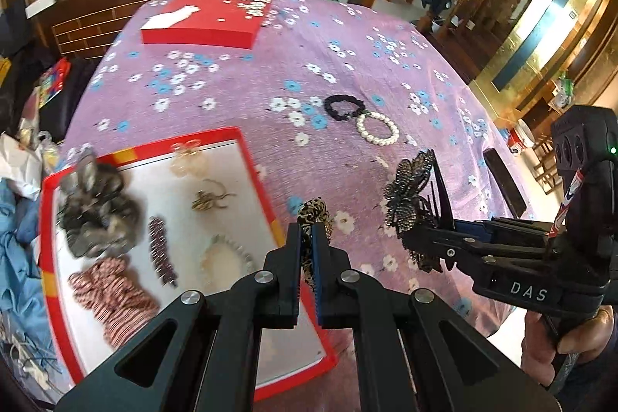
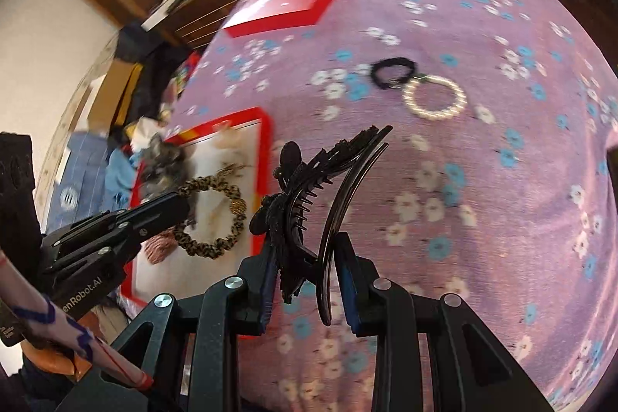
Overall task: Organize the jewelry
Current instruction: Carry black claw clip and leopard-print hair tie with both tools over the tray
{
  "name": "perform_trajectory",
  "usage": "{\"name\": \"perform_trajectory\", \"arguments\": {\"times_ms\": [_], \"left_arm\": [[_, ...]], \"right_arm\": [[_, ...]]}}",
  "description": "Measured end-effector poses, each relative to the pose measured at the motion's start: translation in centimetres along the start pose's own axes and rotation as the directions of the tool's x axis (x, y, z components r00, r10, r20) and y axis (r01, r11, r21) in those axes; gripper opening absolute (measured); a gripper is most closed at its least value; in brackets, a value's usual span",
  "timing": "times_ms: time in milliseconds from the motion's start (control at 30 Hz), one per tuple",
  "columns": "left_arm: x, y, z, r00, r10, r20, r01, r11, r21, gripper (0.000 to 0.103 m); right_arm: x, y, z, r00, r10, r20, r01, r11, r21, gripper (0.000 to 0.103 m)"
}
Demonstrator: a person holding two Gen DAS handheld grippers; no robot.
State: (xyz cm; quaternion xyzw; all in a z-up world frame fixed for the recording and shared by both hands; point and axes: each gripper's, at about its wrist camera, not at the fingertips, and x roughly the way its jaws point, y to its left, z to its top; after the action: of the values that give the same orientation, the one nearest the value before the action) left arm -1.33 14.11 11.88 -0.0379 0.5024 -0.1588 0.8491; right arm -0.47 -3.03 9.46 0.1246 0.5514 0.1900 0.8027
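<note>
- Left wrist view: left hand-held gripper (image 1: 306, 242), pinching a leopard-print scrunchie (image 1: 313, 215) on edge between its pads, above the right rim of the red tray (image 1: 266, 180). Risk: only a thin strip of fabric is clamped, so the band may slip out and land on the purple floral cloth (image 1: 270, 64) instead of inside.
- Same view: tray already stocked with a grey scrunchie (image 1: 98, 211), a striped pink scrunchie (image 1: 112, 296), a dark beaded clip (image 1: 162, 251) and a pale bead bracelet (image 1: 228, 255). Risk: a careless drop lands on these and tangles.
- Same view: right hand-held gripper (image 1: 417, 238), just beside the left one, carrying a butterfly hair claw (image 1: 409, 199). Risk: the two tools may knock together over the rim.
- Right wrist view: right hand-held gripper (image 2: 307, 280), pressed onto the claw (image 2: 309, 199), whose toothed halves stand spread. Risk: the spring may twist the claw out of the pads, or its teeth may catch the scrunchie (image 2: 210, 215).
- Same view: black bracelet (image 2: 392, 72) and pearl bracelet (image 2: 434, 97), touching, on the worktop well beyond the tray. Risk: lifting one may drag the other.
</note>
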Motion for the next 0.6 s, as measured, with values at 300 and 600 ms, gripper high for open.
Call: {"name": "perform_trajectory", "arguments": {"times_ms": [300, 600], "left_arm": [[-2.7, 2.7, -1.6, 0.997, 0.063, 0.036, -0.061, 0.997, -0.041, 0.005], [-4.3, 5.6, -3.8, 0.994, 0.105, 0.037, -0.1, 0.989, -0.108, 0.005]], "right_arm": [[1.2, 4.3, 0.0, 0.999, 0.043, -0.02, -0.044, 0.994, -0.099, 0.031], [2.3, 7.0, -0.3, 0.996, 0.072, -0.051, -0.079, 0.986, -0.149, 0.031]]}}
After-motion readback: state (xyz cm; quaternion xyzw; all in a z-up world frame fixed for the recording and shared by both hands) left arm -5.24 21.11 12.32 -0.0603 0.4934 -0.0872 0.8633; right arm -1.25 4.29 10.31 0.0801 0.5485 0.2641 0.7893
